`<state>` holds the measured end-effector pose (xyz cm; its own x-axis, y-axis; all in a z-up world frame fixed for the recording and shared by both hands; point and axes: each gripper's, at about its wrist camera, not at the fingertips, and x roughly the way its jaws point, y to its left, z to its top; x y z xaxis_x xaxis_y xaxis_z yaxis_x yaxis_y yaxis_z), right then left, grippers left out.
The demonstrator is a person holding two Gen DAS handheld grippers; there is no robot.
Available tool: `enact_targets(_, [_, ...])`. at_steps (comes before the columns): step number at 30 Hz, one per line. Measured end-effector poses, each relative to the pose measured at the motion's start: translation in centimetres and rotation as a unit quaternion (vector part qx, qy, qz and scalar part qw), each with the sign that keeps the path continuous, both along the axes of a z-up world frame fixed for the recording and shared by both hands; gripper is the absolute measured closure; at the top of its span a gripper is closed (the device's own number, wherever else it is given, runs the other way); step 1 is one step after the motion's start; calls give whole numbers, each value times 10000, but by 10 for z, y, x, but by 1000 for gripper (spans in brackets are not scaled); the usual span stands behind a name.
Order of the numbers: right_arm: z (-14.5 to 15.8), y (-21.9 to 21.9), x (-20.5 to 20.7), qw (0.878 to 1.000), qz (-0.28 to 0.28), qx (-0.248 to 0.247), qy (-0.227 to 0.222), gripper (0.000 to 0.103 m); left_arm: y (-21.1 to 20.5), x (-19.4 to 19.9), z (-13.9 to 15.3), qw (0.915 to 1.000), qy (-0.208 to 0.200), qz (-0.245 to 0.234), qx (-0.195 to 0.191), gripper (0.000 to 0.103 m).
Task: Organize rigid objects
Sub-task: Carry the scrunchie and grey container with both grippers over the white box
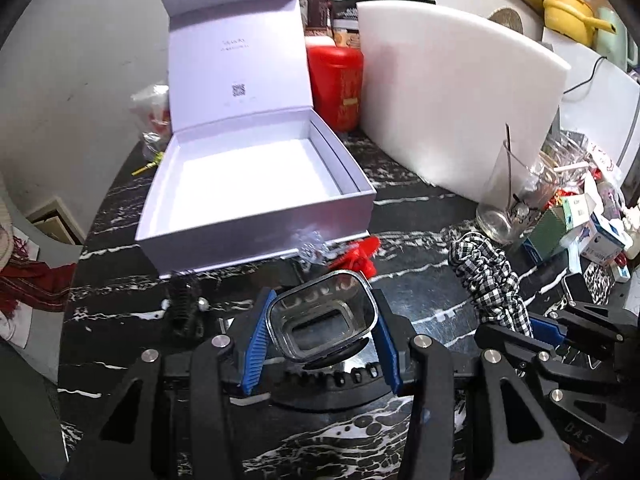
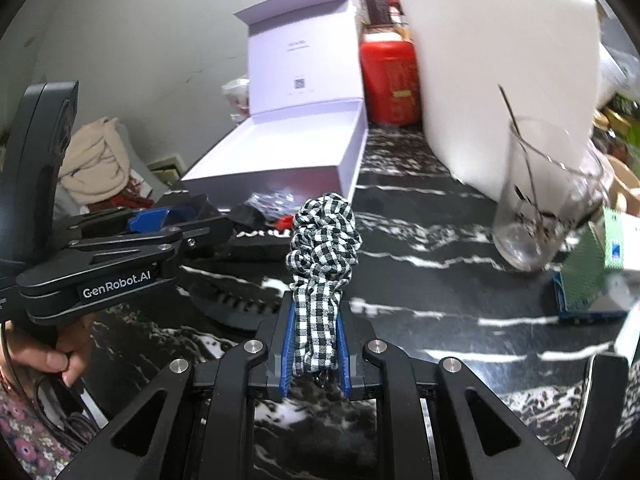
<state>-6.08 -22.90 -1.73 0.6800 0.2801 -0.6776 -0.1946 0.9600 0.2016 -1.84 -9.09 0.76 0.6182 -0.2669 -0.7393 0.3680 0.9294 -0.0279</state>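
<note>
Nothing lies in the open white box [image 1: 256, 176] yet, so the sorting has hardly begun. Just in front of it the left gripper [image 1: 322, 334] pinches a small clear glass jar [image 1: 324, 320] above the black marble table [image 1: 420, 216]. Farther right, the right gripper [image 2: 316, 354] is clamped on a checked fabric hair tie [image 2: 324, 236]. Both likely go into the box next.

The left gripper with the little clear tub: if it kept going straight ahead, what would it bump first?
Probably the red toy and crinkly clear wrapper on the table, then the white box's front wall. Depth is hard to judge.
</note>
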Motion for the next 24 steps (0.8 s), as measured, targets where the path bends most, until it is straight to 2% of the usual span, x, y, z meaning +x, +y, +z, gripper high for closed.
enact_targets(6, [10, 7, 12, 9999, 82, 32, -109, 85, 10, 6, 14, 9997, -210, 76, -92, 57])
enact_targets(24, [42, 16, 64, 9988, 181, -186, -418, 85, 21, 53, 37, 9988, -418, 42, -270, 57])
